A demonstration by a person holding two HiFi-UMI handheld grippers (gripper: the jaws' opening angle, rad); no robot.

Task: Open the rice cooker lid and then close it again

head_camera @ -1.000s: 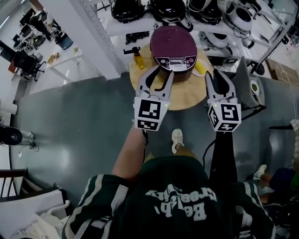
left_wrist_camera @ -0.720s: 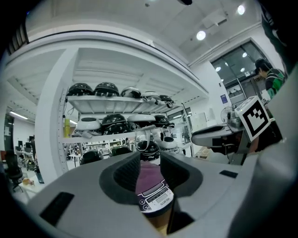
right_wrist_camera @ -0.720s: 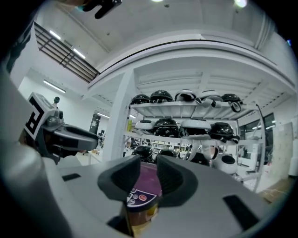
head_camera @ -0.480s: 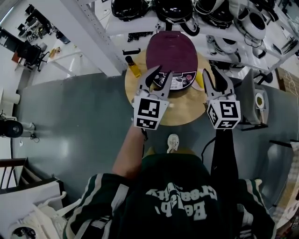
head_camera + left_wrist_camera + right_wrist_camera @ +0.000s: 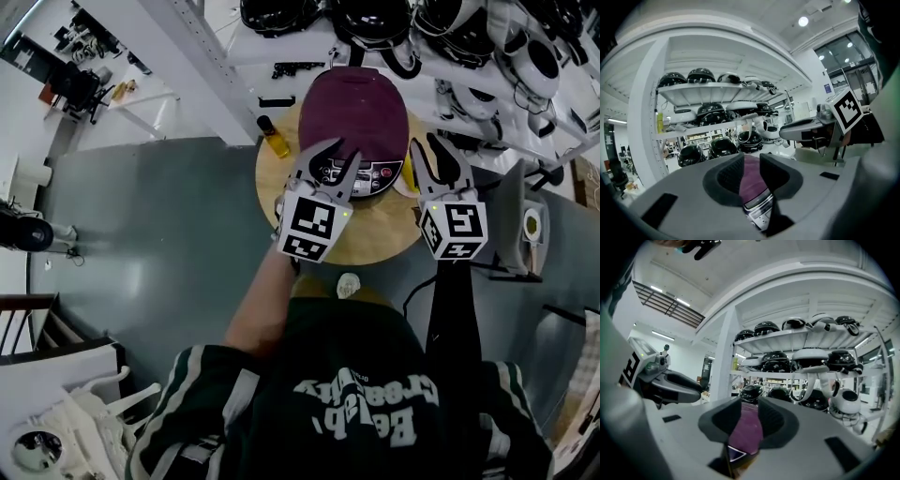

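Maroon rice cooker (image 5: 361, 103), lid down, sits on the round wooden bench (image 5: 375, 239). My left claw (image 5: 336, 155) hovers over its front panel (image 5: 364, 174), jaws just narrowed to a slim gap (nothing between them). My right claw (image 5: 427, 148), beside the cooker, is likewise slightly parted and empty.

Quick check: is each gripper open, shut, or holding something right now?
Left gripper: open, jaws have just been closing slightly, nothing between them, in front of the rice cooker.
Right gripper: open, empty.
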